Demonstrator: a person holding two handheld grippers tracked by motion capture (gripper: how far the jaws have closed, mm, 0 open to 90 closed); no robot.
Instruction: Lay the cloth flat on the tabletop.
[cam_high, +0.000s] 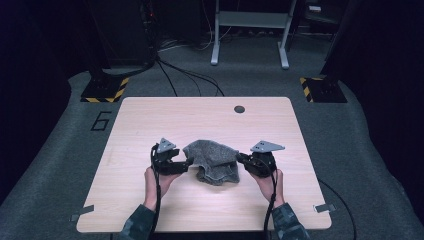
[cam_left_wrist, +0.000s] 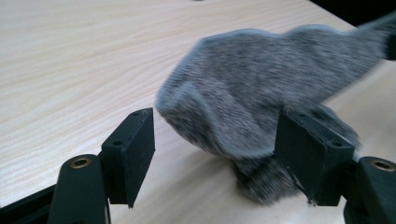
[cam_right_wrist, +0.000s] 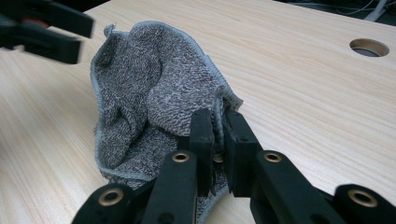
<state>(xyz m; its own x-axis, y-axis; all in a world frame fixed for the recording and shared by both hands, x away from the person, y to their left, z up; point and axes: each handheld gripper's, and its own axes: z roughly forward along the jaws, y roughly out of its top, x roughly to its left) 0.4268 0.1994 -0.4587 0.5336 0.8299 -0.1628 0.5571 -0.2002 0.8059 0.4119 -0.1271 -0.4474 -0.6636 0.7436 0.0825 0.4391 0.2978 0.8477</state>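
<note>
The right gripper (cam_right_wrist: 218, 140) has its jaws pinched on an edge of the grey cloth (cam_high: 212, 162), which is bunched on the worktop (cam_high: 150, 120). The left gripper (cam_left_wrist: 215, 154) stands with wide jaws, the cloth between them but loose. It looks like a fold in progress; next, the left needs a fresh hold on a free corner.

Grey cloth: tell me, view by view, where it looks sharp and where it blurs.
High view: the grey cloth is small and soft, on an evenly lit table with a dark room around. Left gripper view: the cloth is smeared by motion blur, most at its upper right, while the black fingers stay crisp. Right gripper view: the weave is sharp where the right gripper pinches its edge.
</note>
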